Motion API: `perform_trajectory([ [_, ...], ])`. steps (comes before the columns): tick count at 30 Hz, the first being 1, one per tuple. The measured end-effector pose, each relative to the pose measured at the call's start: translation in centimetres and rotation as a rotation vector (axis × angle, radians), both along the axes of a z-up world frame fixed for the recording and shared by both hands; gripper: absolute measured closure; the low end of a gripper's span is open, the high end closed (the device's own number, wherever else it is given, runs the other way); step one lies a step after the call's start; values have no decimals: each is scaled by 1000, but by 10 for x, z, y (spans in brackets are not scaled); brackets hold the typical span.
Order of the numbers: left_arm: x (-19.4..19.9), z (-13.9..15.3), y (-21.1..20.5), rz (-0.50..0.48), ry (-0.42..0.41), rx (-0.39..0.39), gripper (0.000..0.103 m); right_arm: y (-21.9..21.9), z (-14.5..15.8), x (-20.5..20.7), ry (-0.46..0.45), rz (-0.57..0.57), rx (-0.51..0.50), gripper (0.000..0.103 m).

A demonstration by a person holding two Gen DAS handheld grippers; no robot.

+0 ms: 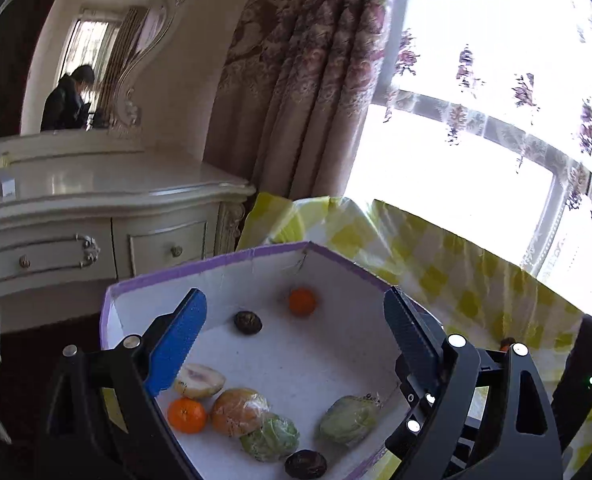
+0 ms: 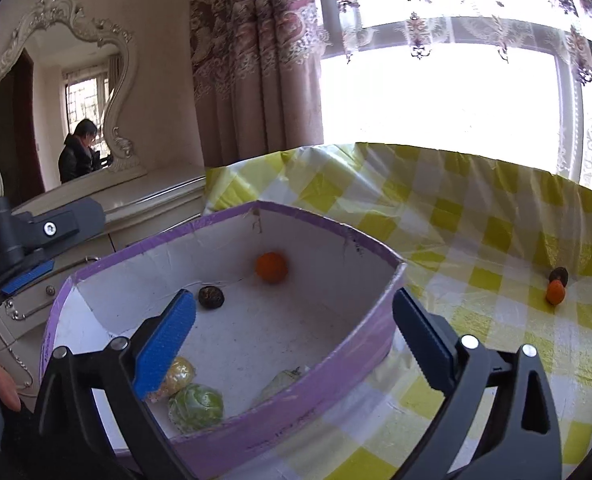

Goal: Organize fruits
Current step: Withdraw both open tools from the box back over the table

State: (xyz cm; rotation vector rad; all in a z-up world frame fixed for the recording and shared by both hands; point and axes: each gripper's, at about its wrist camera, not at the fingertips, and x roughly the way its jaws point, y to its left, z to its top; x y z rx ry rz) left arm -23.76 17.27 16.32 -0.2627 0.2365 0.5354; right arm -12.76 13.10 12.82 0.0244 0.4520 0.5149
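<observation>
A purple-rimmed white box (image 1: 200,276) (image 2: 335,376) holds several fruits: an orange (image 1: 302,301) (image 2: 271,267) and a dark round fruit (image 1: 248,322) (image 2: 211,297) at the far side, a second orange (image 1: 186,415), a cut pale fruit (image 1: 200,380), a wrapped yellow-orange fruit (image 1: 238,411) (image 2: 180,374) and wrapped green fruits (image 1: 271,438) (image 1: 349,420) (image 2: 196,406) near me. My left gripper (image 1: 296,336) is open and empty above the box. My right gripper (image 2: 296,332) is open and empty over the box's near right wall. A small orange fruit (image 2: 555,291) and a dark fruit (image 2: 559,276) lie on the cloth at right.
The box stands on a table with a yellow-checked cloth (image 2: 475,220). A white dresser (image 1: 96,216) with a mirror (image 2: 56,112) stands to the left. Curtains (image 1: 296,80) and a bright window (image 2: 435,92) are behind. The left gripper's body (image 2: 24,232) shows at the left of the right wrist view.
</observation>
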Motion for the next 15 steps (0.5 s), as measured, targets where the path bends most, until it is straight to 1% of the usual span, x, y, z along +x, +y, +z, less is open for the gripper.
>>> perform_trajectory([
  [2, 11, 4, -37, -55, 8, 199, 17, -25, -6, 9, 32, -81, 37, 3],
  [3, 18, 4, -55, -86, 19, 283, 17, -39, -10, 15, 48, -126, 49, 3],
  [4, 23, 2, -73, -131, 21, 346, 17, -53, -14, 20, 64, -173, 57, 3],
  [5, 27, 0, -88, -184, 17, 390, 17, -68, -19, 26, 82, -224, 62, 2],
  [7, 37, -5, -113, -280, 14, 446, 17, -99, -30, 38, 118, -325, 65, 2],
  [8, 43, -8, -124, -333, 24, 455, 17, -115, -37, 45, 137, -372, 64, 2],
  [9, 50, -11, -132, -393, 39, 447, 17, -130, -43, 50, 154, -415, 58, 2],
  [10, 60, -13, -139, -454, 61, 423, 15, -145, -49, 55, 172, -458, 43, 2],
  [11, 71, -17, -144, -511, 88, 384, 4, -160, -55, 60, 187, -500, 26, 2],
  [13, 99, -30, -150, -595, 160, 289, 4, -186, -66, 69, 221, -558, 2, 2],
  [15, 131, -46, -155, -659, 258, 184, 4, -210, -78, 78, 267, -600, -8, 3],
])
